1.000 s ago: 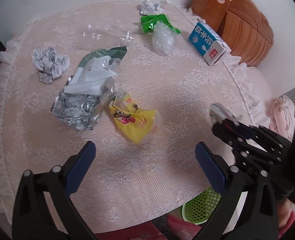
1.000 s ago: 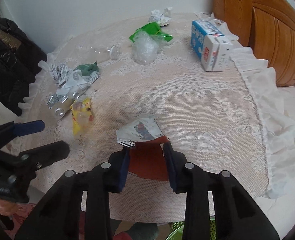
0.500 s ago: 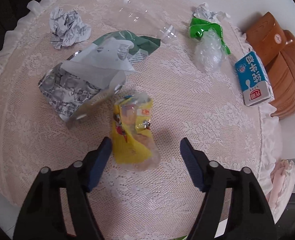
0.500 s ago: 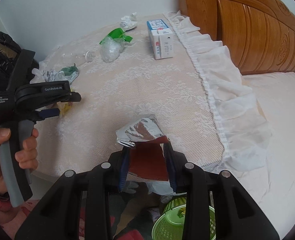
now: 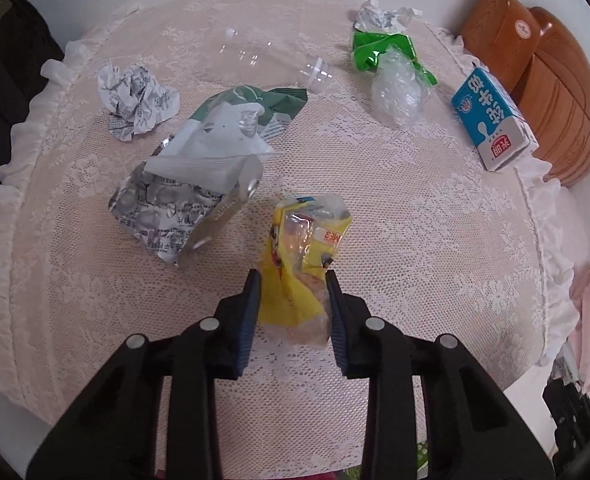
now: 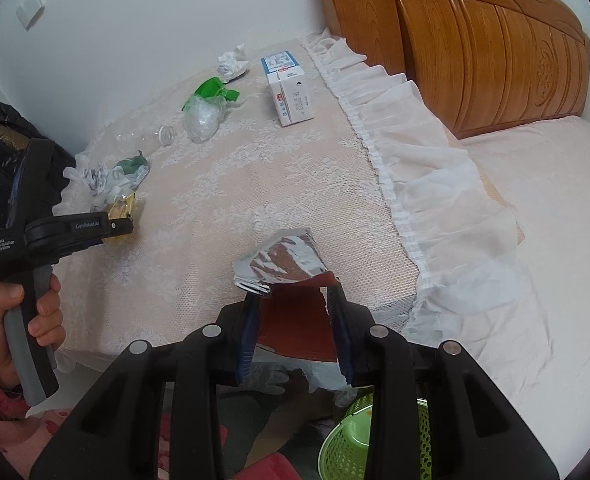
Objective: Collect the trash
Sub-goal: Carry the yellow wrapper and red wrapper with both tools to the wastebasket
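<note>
**Both Grippers Closed on Wrappers at the Lace-Covered Table**

Legible writing: the left gripper body carries white lettering, "GenRobot.AI" on the arm and "Data Acquisition System" on the housing. The yellow wrapper (image 5: 301, 264) shows a red label reading "ME3". The milk carton (image 5: 493, 120) is blue and white with large white characters and a red patch; the characters cannot be read with confidence.

Left gripper (image 5: 293, 280): points steeply down at the table (image 5: 435, 260). Its jaws have just been closing and now pinch the lower part of the yellow wrapper, a crinkled plastic packet lying near the table's front edge. A hand (image 6: 23, 316) in a red sleeve grips the grey handle.

Right gripper (image 6: 293, 300): pressed together on a red wrapper (image 6: 295, 320) with a silver foil lining, held past the table's near edge, above a green mesh basket (image 6: 345, 446).

Remaining on the lace tablecloth: a silver blister pack (image 5: 163, 216), a green-and-white bag (image 5: 247, 116), crumpled paper (image 5: 135, 100), a clear plastic bottle (image 5: 267, 56) on its side, a green wrapper (image 5: 379, 46) and a clear plastic wad (image 5: 399, 96). The carton stands near the frilled far-right edge, by a carved wooden headboard (image 6: 475, 40).
</note>
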A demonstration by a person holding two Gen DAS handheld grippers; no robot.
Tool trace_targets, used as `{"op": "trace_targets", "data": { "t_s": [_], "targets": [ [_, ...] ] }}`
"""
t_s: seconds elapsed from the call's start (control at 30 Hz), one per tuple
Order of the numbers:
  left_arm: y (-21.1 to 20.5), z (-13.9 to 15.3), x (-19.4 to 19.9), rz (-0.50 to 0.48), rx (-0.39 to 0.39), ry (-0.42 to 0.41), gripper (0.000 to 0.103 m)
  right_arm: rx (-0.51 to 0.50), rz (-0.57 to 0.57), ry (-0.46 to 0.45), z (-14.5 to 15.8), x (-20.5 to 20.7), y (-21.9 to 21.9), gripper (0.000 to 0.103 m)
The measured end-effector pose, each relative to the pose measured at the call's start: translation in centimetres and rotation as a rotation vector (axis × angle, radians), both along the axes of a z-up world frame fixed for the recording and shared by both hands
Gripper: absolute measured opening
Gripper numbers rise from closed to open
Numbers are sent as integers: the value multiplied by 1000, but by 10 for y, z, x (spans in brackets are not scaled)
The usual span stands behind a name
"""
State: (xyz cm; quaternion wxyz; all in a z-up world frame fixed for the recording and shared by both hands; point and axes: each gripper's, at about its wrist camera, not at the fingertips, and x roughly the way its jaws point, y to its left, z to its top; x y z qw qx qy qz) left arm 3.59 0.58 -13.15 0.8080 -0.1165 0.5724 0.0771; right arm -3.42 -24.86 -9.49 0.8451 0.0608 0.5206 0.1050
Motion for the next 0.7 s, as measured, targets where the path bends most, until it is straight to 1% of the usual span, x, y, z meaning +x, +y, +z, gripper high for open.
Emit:
{"op": "trace_targets", "data": {
  "t_s": [0.1, 0.2, 0.23, 0.37, 0.5, 0.7],
  "targets": [
    [-7, 14, -6, -78, -5, -29, 31, 15, -25, -21, 7, -3, 2, 33],
    [-25, 33, -15, -193, 15, -73, 31, 22, -63, -41, 14, -9, 1, 34],
    [-35, 39, -19, -242, 24, -87, 31, 20, -83, -48, 16, -13, 0, 33],
    [-80, 54, -32, -443, 20, -121, 31, 23, -164, -59, 23, -32, -10, 34],
    [-132, 63, -47, -662, 14, -145, 31, 7, -280, -46, 23, -65, -28, 34],
    [-209, 60, -85, -953, -7, -139, 31, -38, -477, -3, 19, -127, -63, 33]
  ]
}}
